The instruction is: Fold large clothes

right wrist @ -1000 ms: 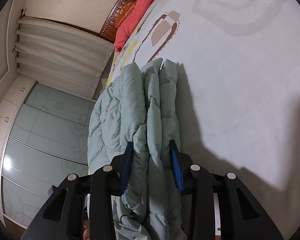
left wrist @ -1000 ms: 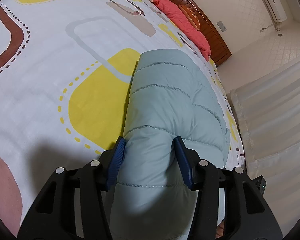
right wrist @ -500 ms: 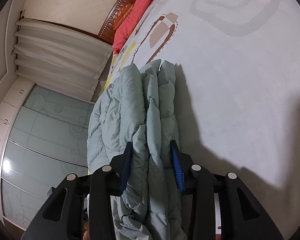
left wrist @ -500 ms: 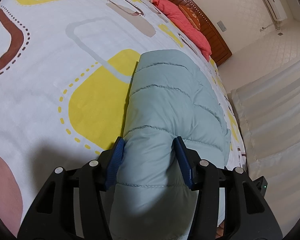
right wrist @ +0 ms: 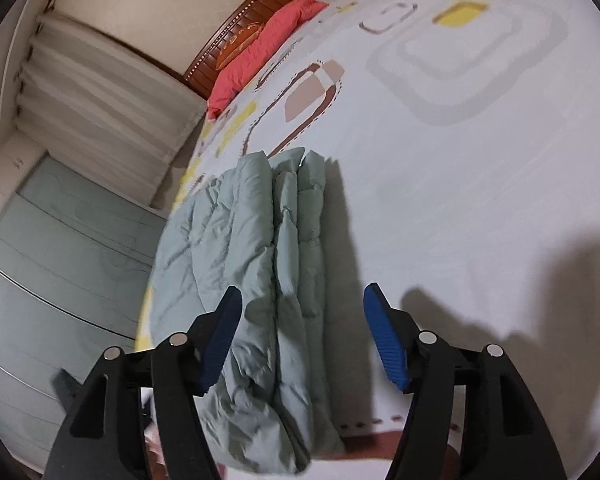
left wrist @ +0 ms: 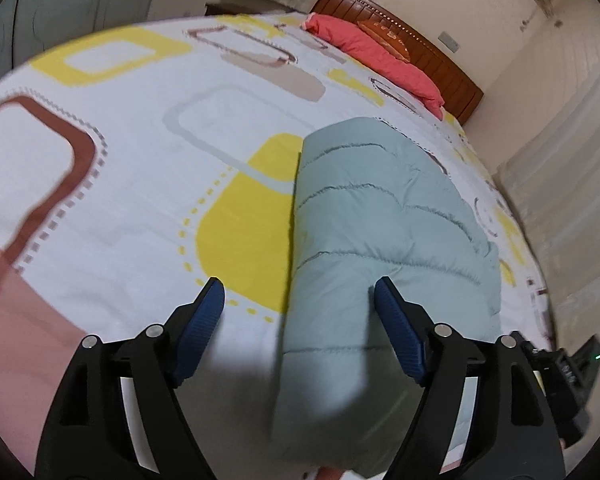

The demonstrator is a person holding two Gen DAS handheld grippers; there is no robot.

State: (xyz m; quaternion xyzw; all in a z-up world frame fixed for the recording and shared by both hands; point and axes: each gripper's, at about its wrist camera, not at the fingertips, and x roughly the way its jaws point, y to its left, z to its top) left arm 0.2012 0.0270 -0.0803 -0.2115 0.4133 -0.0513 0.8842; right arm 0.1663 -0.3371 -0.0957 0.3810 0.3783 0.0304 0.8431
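1. Both claws gape wide, holding nothing: left claw (left wrist: 299,298), right claw (right wrist: 302,306).
2. The folded puffer jacket (left wrist: 380,240) lies on the bed (left wrist: 140,160), toward 3 o'clock near its edge.
3. Springy padding may push the stacked layers (right wrist: 296,240) open.
4. It may slide off the edge.

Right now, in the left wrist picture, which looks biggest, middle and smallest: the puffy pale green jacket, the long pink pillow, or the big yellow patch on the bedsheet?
1. Puffy pale green jacket, though it is nearest the camera.
2. Yellow patch.
3. Long pink pillow, far off by the headboard.
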